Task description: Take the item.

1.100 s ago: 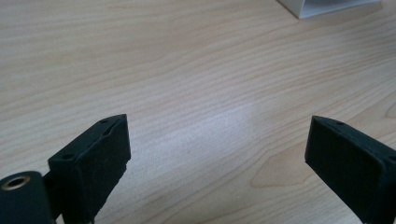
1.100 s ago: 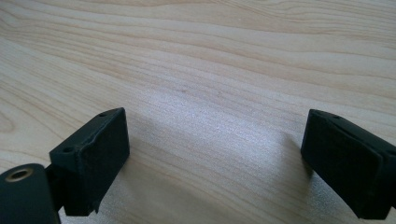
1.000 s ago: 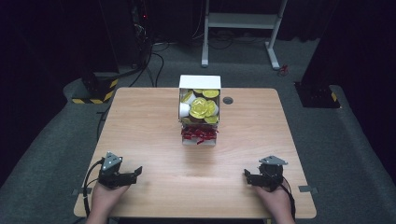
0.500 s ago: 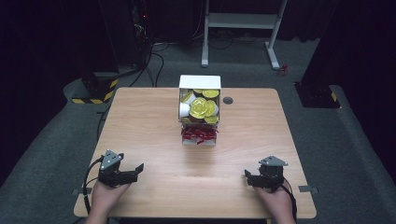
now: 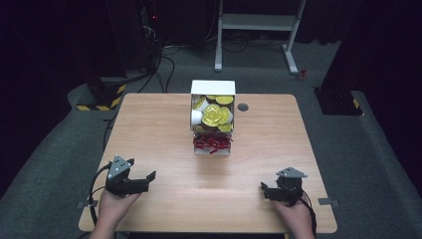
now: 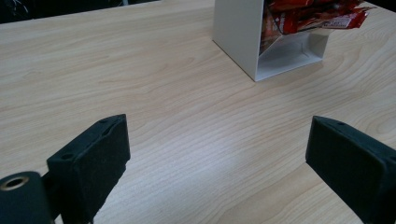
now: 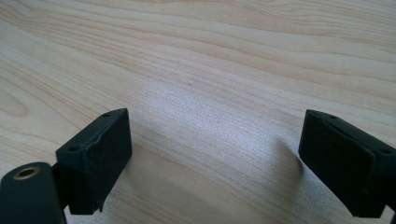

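A white open-fronted box (image 5: 213, 87) stands at the middle back of the wooden table (image 5: 159, 129), holding yellow-lidded cups (image 5: 215, 114) above and red packets (image 5: 212, 143) in its lower tray. My left gripper (image 5: 148, 180) is open near the front left, its jaws pointing right. In the left gripper view, the left gripper (image 6: 217, 154) has wide jaws with bare wood between them; the box (image 6: 236, 32) and red packets (image 6: 317, 14) lie ahead at the upper right. My right gripper (image 5: 263, 191) sits at the front right, jaws pointing left. It (image 7: 215, 149) is open over bare wood.
A small dark round grommet (image 5: 243, 107) sits in the table just right of the box. Beyond the table are a white desk frame (image 5: 259, 22), floor cables (image 5: 164, 55) and a black-and-yellow striped base (image 5: 102, 99). Bare wood lies between the grippers and the box.
The left gripper has edged slightly away from the person. The right gripper and the box have not moved.
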